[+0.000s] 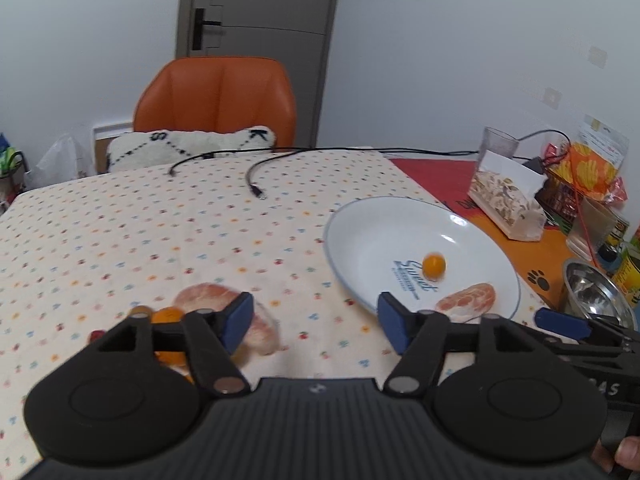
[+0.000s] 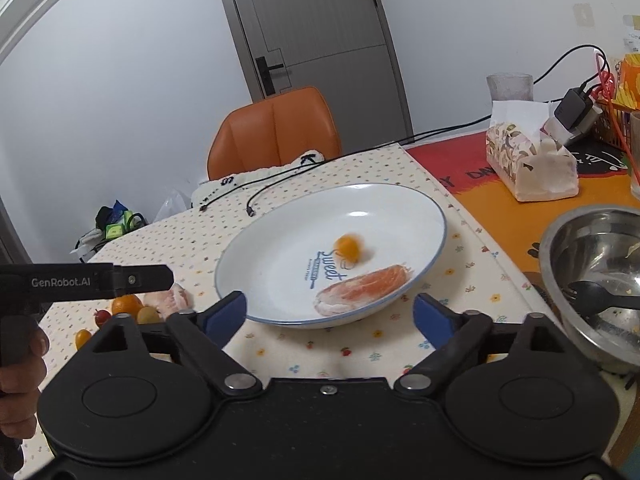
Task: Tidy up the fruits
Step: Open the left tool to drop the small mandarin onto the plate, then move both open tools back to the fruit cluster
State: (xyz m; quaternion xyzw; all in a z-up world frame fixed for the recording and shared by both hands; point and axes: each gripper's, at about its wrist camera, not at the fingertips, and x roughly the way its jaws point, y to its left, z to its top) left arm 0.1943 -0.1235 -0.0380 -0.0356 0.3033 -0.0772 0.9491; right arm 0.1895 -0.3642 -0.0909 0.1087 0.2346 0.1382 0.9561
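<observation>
A white plate (image 1: pixel 360 236) (image 2: pixel 280 240) holds a small orange tomato (image 1: pixel 434 265) (image 2: pixel 347 246), blurred as if rolling, and a pink pomelo segment (image 1: pixel 466 301) (image 2: pixel 360 288). My left gripper (image 1: pixel 316 320) is open over the tablecloth with nothing between its fingers. Beside its left finger lie another pomelo segment (image 1: pixel 208 294) (image 2: pixel 170 298) and small orange fruits (image 1: pixel 168 315) (image 2: pixel 127 305). My right gripper (image 2: pixel 330 310) is open just in front of the plate's near rim, empty. The left gripper's body (image 2: pixel 84 280) shows in the right wrist view.
A steel bowl (image 2: pixel 592 264) (image 1: pixel 596 288) with a black spoon sits right of the plate. A tissue box (image 2: pixel 528 164) (image 1: pixel 506 196), a glass, snack bags and a charger crowd the far right. Black cables (image 1: pixel 256 184) lie on the cloth. An orange chair (image 1: pixel 216 100) stands behind the table.
</observation>
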